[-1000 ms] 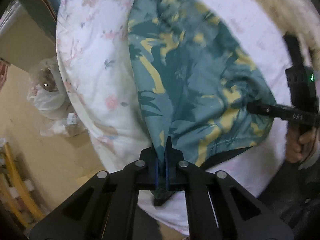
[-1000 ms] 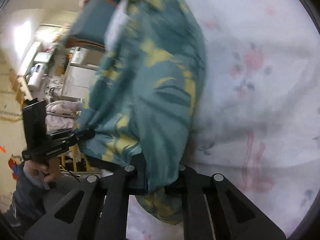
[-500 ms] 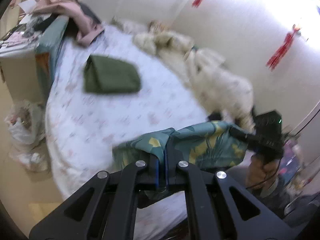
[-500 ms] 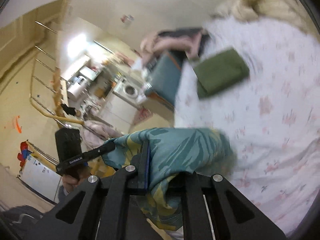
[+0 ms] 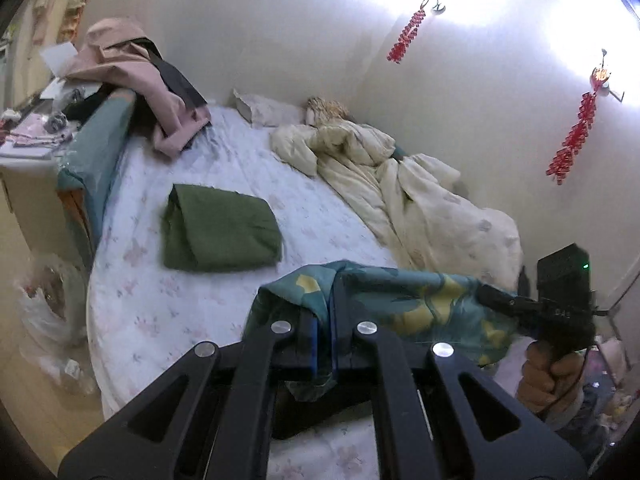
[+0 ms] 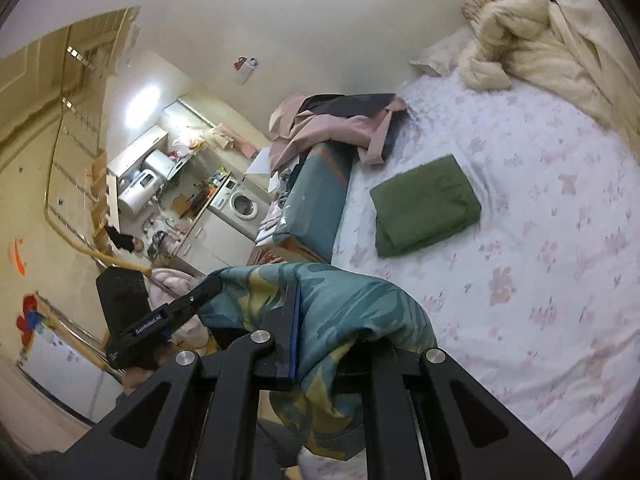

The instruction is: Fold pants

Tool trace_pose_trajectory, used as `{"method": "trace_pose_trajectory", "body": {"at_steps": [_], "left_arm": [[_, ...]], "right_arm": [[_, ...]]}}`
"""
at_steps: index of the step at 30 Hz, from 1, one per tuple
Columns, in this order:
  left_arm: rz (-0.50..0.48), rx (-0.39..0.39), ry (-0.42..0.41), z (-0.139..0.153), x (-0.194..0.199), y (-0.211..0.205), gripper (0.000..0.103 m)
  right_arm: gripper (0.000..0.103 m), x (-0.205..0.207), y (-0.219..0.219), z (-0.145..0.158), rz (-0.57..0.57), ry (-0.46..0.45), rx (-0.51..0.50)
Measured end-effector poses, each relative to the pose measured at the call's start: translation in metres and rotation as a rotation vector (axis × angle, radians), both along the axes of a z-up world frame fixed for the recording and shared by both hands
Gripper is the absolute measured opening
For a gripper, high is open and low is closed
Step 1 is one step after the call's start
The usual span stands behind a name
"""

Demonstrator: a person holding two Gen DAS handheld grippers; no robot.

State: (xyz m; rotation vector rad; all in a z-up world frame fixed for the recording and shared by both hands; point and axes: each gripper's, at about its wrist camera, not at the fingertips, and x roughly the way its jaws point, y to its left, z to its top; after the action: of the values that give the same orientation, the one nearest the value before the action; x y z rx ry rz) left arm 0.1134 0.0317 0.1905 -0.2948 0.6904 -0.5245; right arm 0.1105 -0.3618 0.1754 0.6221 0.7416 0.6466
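The teal and yellow leaf-print pants [image 5: 400, 296] hang stretched between my two grippers, lifted off the bed near its front edge. My left gripper [image 5: 326, 300] is shut on one end of the cloth. My right gripper [image 6: 298, 304] is shut on the other end [image 6: 352, 308]. Each gripper shows in the other's view: the right one [image 5: 504, 300] at the right, the left one [image 6: 200, 292] at the left. The cloth sags below the jaws, its lower part hidden.
A folded green garment [image 5: 218, 234] lies mid-bed on the white floral sheet [image 5: 160, 312]. A cream duvet [image 5: 420, 196] is piled by the wall. Pink clothes [image 5: 152, 88] drape the teal headboard [image 5: 96, 160]. Plastic bags [image 5: 44, 300] sit on the floor at the left.
Both grippers have lifted the pants up off the bed and tilted from looking down at the sheet to looking across the room. The pants went from spread flat to hanging between the grippers.
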Motion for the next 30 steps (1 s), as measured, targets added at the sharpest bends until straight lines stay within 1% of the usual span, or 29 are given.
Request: {"method": "trace_pose_trajectory", "body": {"at_steps": [2,3,4,6,8,9,10,12,13,14,15,16,17,18,19,20,21,23,24,25,26,27,28,29,30], "left_arm": [[0.002,0.016,-0.016,-0.01,-0.002,-0.002,0.002],[0.003,0.023,-0.002,-0.022,-0.003,-0.003,0.002],[-0.004,0.025,0.022,-0.034,-0.004,-0.005,0.002],[-0.01,0.065,0.093,-0.072,-0.005,-0.012,0.002],[-0.014,0.117,0.185,-0.112,-0.009,-0.02,0.002],[-0.015,0.152,0.245,-0.138,-0.011,-0.025,0.002],[-0.018,0.186,0.313,-0.166,-0.014,-0.031,0.002],[-0.012,0.254,0.445,-0.215,-0.022,-0.04,0.002],[-0.01,0.258,0.514,-0.237,-0.027,-0.042,0.003],[-0.014,0.278,0.56,-0.253,-0.031,-0.046,0.003],[-0.025,0.348,0.597,-0.268,-0.038,-0.052,0.003],[-0.051,0.389,0.628,-0.28,-0.044,-0.058,0.003],[-0.066,0.399,0.64,-0.285,-0.047,-0.06,0.003],[-0.072,0.433,0.646,-0.288,-0.05,-0.062,0.005],[-0.065,0.463,0.647,-0.289,-0.052,-0.062,0.006],[-0.059,0.472,0.652,-0.291,-0.052,-0.061,0.006],[-0.055,0.483,0.669,-0.291,-0.052,-0.059,0.007],[-0.05,0.544,0.699,-0.294,-0.053,-0.055,0.013],[-0.022,0.589,0.7,-0.293,-0.054,-0.051,0.019],[0.004,0.619,0.694,-0.291,-0.055,-0.046,0.026],[0.035,0.635,0.681,-0.287,-0.055,-0.042,0.028],[0.064,0.635,0.66,-0.279,-0.055,-0.038,0.031],[0.092,0.601,0.633,-0.269,-0.056,-0.035,0.031],[0.125,0.549,0.609,-0.259,-0.056,-0.032,0.031],[0.148,0.459,0.567,-0.245,-0.058,-0.03,0.033]], "right_arm": [[0.009,0.004,-0.001,-0.008,-0.011,0.006,-0.015],[0.009,0.005,-0.002,-0.019,-0.005,0.024,-0.016],[0.009,0.005,-0.002,-0.026,-0.009,0.039,-0.025],[0.009,0.004,-0.004,-0.053,-0.007,0.092,-0.051],[0.009,0.003,-0.004,-0.091,-0.002,0.17,-0.083],[0.009,0.0,-0.002,-0.12,0.005,0.229,-0.127],[0.009,-0.003,-0.001,-0.14,0.005,0.27,-0.148],[0.009,-0.012,0.001,-0.194,0.021,0.394,-0.187],[0.009,-0.018,0.003,-0.218,0.024,0.459,-0.223],[0.01,-0.027,0.002,-0.24,-0.002,0.516,-0.277],[0.01,-0.034,0.001,-0.252,-0.02,0.546,-0.297],[0.01,-0.04,0.0,-0.263,-0.022,0.581,-0.3],[0.013,-0.046,-0.001,-0.273,-0.018,0.618,-0.307],[0.014,-0.053,-0.004,-0.28,-0.025,0.656,-0.327],[0.014,-0.057,-0.007,-0.283,-0.028,0.685,-0.332],[0.014,-0.061,-0.009,-0.285,-0.018,0.718,-0.333],[0.014,-0.066,-0.01,-0.284,0.001,0.738,-0.372],[0.014,-0.07,-0.012,-0.277,0.006,0.742,-0.466],[0.014,-0.072,-0.014,-0.269,-0.005,0.727,-0.521],[0.014,-0.07,-0.018,-0.261,-0.024,0.704,-0.562],[0.014,-0.069,-0.019,-0.25,-0.047,0.658,-0.611],[0.014,-0.068,-0.019,-0.241,-0.058,0.62,-0.629],[0.014,-0.068,-0.019,-0.232,-0.066,0.571,-0.608],[0.014,-0.067,-0.018,-0.227,-0.065,0.536,-0.567],[0.014,-0.065,-0.017,-0.224,-0.057,0.514,-0.527]]}}
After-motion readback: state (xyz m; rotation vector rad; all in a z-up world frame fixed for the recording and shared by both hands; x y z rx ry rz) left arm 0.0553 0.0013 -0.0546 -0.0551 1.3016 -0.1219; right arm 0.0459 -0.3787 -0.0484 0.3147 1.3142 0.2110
